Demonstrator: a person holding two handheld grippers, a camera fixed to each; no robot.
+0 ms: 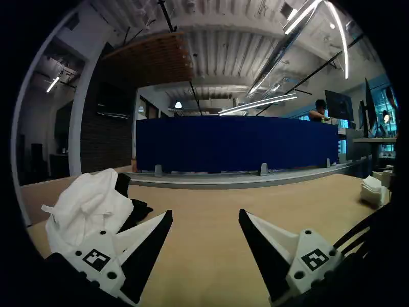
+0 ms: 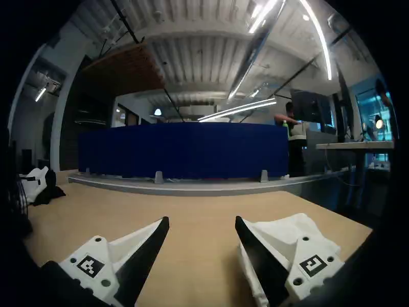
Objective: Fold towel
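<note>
The crumpled white cloth towel is judged not yet folded; left gripper and right gripper are held open, empty.

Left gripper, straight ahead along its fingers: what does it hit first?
Way looks free over bare table; likely first the grey ledge under the blue partition, depth unclear. The white towel lies left of that line.
</note>
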